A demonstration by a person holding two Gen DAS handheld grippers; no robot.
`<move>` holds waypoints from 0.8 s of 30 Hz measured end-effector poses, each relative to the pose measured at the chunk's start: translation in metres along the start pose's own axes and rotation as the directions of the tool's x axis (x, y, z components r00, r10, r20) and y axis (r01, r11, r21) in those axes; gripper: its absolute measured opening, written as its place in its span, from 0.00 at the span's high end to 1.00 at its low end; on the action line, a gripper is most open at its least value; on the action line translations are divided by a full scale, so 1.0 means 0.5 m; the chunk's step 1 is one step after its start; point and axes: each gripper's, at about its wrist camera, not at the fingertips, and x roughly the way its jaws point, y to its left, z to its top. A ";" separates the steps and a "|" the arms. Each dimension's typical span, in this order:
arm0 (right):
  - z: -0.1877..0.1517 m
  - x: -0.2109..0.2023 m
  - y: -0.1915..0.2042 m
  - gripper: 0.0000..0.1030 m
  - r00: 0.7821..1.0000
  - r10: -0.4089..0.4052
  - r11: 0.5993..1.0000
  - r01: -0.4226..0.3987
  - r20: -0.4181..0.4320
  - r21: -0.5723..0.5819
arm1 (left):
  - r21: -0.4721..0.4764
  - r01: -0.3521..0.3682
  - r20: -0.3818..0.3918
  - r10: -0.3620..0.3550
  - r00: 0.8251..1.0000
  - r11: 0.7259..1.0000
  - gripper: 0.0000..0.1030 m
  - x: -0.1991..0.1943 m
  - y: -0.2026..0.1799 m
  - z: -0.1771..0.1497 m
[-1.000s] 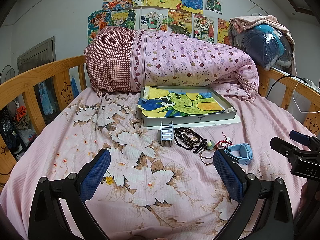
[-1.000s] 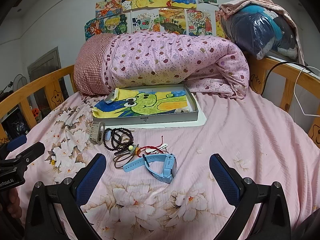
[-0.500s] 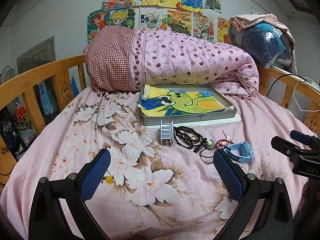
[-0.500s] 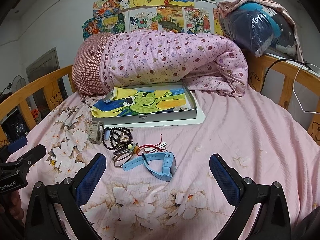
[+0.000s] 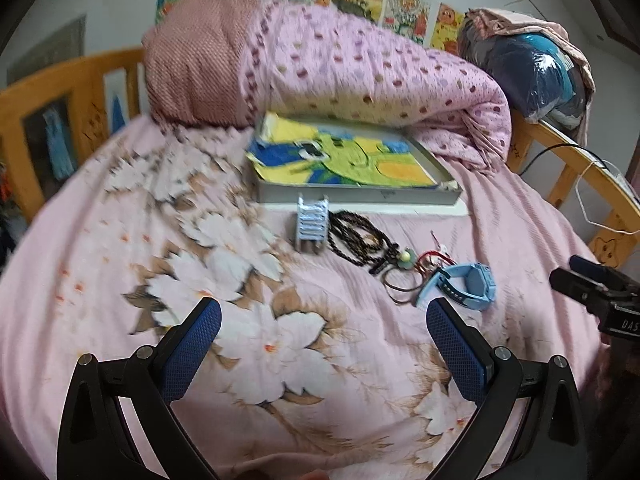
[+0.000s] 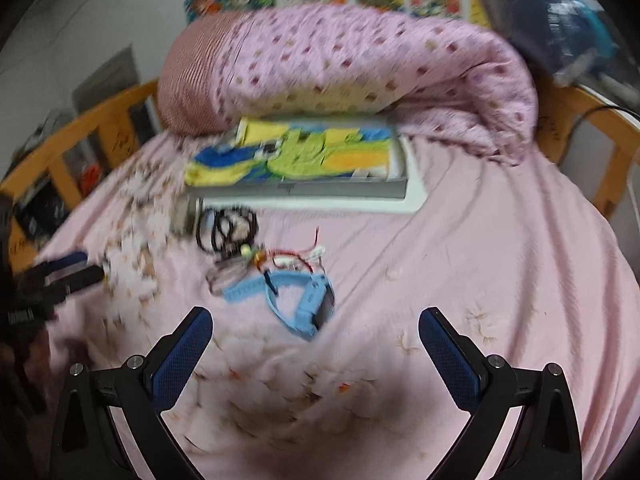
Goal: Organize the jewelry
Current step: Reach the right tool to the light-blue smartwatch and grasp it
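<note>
A grey shallow box [image 5: 360, 199] lined with a green and yellow drawing lies on the bed in front of the rolled quilt; it also shows in the right wrist view [image 6: 304, 190]. Before it lie a grey hair clip [image 5: 311, 226], a dark bead bracelet [image 5: 360, 240], a red cord [image 5: 434, 258], thin hair ties [image 5: 400, 288] and a light blue watch [image 5: 466, 286], the watch also in the right wrist view [image 6: 308, 304]. My left gripper [image 5: 322, 322] is open and empty, short of the pile. My right gripper [image 6: 316, 328] is open and empty, just before the watch.
The pink floral bedsheet [image 5: 248, 320] covers the bed. A rolled pink dotted quilt [image 5: 360, 72] lies behind the box. Wooden rails [image 5: 580, 168] run along both sides. A bagged bundle [image 5: 536, 76] sits at the back right. A white cable [image 5: 592, 200] hangs on the right rail.
Both grippers have moved forward and tilted down toward the jewelry pile; both views are now motion-blurred. Nothing on the bed has shifted and both stay open.
</note>
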 end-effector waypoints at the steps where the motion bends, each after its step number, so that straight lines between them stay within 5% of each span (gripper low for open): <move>1: 0.002 0.012 -0.002 0.00 0.999 0.022 0.999 -0.023 -0.032 -0.027 | 0.000 0.017 -0.015 -0.017 1.000 1.000 0.02 0.007 0.000 0.003; 8: 0.010 0.071 -0.018 0.01 0.987 0.080 0.971 -0.109 -0.139 -0.214 | 0.084 0.131 -0.086 -0.123 0.989 0.988 0.03 0.060 -0.022 0.014; 14: 0.002 0.100 -0.008 0.17 0.975 0.148 0.944 -0.190 -0.168 -0.270 | 0.210 0.186 -0.114 -0.165 0.980 0.960 0.06 0.101 -0.060 0.011; 24: 0.003 0.149 -0.021 0.36 0.957 0.197 0.925 -0.254 -0.215 -0.282 | 0.350 0.249 -0.175 -0.198 0.965 0.903 0.49 0.183 -0.102 0.009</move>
